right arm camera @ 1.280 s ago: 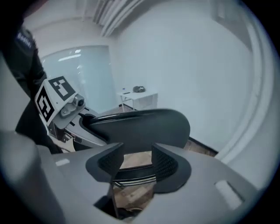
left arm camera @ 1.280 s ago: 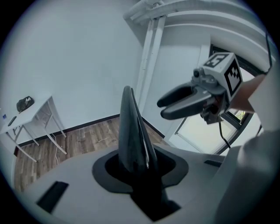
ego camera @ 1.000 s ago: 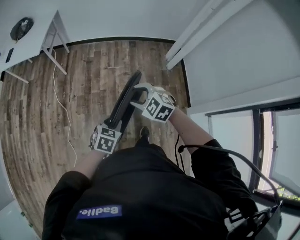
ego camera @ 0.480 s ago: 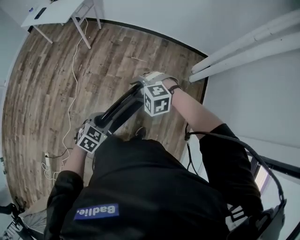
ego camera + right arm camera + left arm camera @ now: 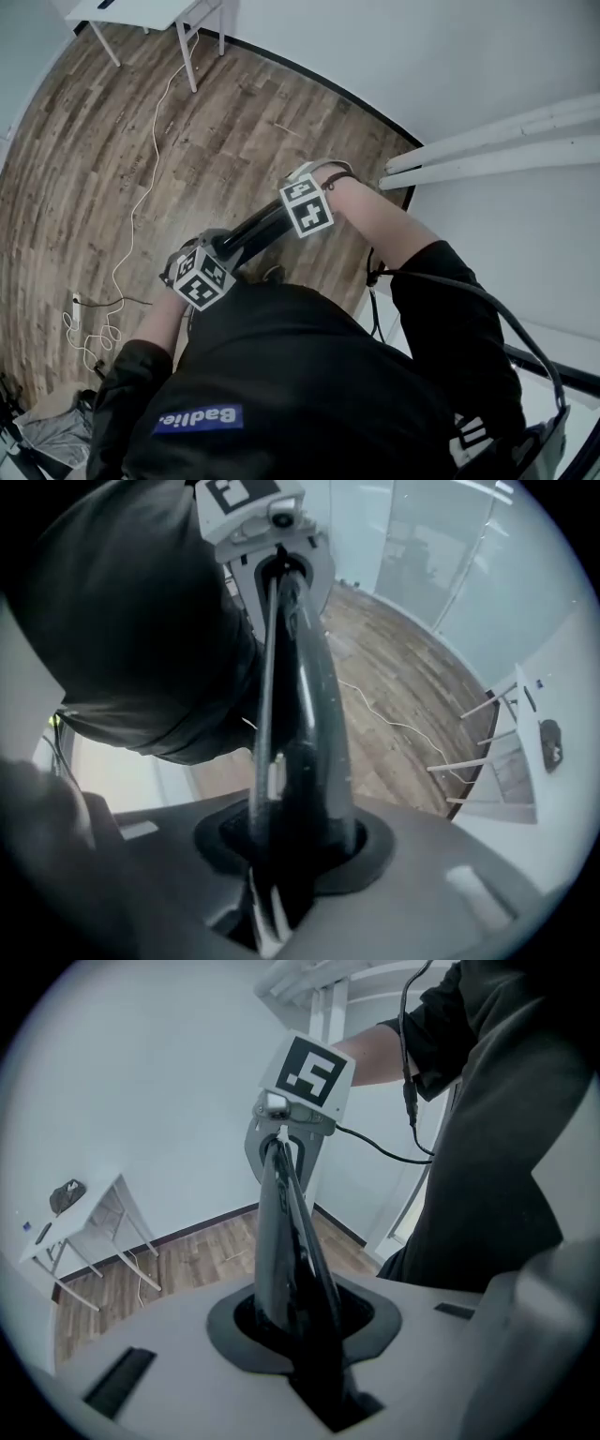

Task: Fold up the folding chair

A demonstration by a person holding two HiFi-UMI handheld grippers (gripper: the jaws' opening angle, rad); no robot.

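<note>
Head view: the folding chair [image 5: 251, 234] is already collapsed flat, a slim dark bar slanting across in front of the person's body, above the wood floor [image 5: 112, 141]; the left gripper [image 5: 200, 277] holds the chair's near end and the right gripper [image 5: 306, 202] its far end; a white cable [image 5: 131, 211] trails over the floor to the chair's left, and a white table [image 5: 155, 11] stands well beyond it

Left gripper view: the jaws are clamped on the chair's edge, having just been closing round it; the frame runs straight out of them to the right gripper at the chair's other end

Right gripper view: these jaws too have just been closing and now pinch the chair's black tube and panel; the left gripper sits at the chair's far end

To finish well, I judge both clamps should stay firm so that the two halves cannot spring apart, and the chair should be kept clear of the cable

A second ago the chair pointed more steeply away from the body; now it lies more crosswise, and the right gripper has rolled and come lower
</note>
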